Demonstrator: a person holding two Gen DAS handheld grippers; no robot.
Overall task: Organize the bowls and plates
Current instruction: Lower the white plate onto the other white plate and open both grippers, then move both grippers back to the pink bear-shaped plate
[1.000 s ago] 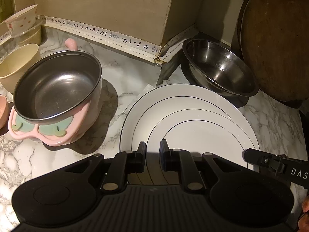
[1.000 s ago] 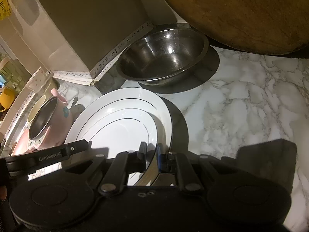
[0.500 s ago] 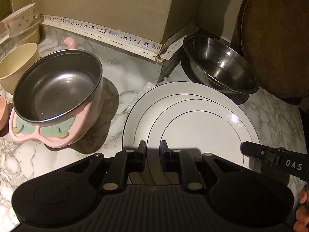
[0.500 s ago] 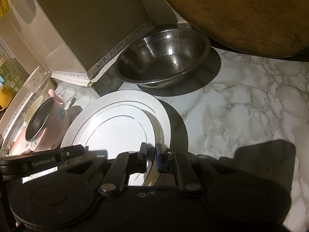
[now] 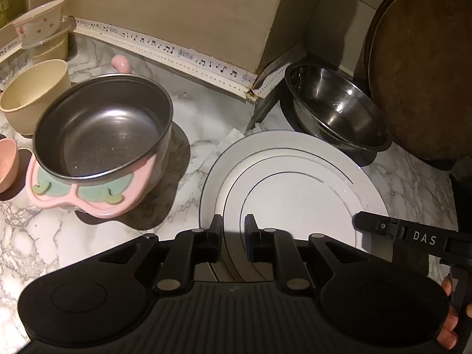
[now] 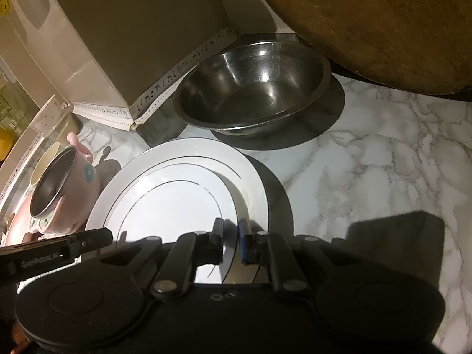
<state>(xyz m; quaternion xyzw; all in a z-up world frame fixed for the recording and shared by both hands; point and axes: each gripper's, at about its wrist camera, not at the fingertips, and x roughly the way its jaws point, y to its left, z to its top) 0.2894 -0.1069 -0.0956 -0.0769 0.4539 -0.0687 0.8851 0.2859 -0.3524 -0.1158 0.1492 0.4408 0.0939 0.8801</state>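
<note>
A stack of white plates with thin dark rings [image 5: 295,183] lies on the marble counter; it also shows in the right wrist view [image 6: 183,188]. My left gripper [image 5: 233,230] is shut on the near left rim of the plates. My right gripper [image 6: 231,233] is shut on their near right rim. A steel bowl [image 5: 336,109] sits just behind the plates, and also shows in the right wrist view [image 6: 253,85]. A steel-lined pink bowl [image 5: 100,144] stands to the left.
A round wooden board [image 5: 421,70] leans at the back right. A cream cup [image 5: 35,94], a small pink bowl [image 5: 7,165] and stacked bowls [image 5: 41,26] stand at the far left. A beige box with music-note tape [image 5: 177,11] stands behind.
The plate stack has shifted slightly toward the steel bowl with both grippers still holding its rim. The other dishes have not moved.
</note>
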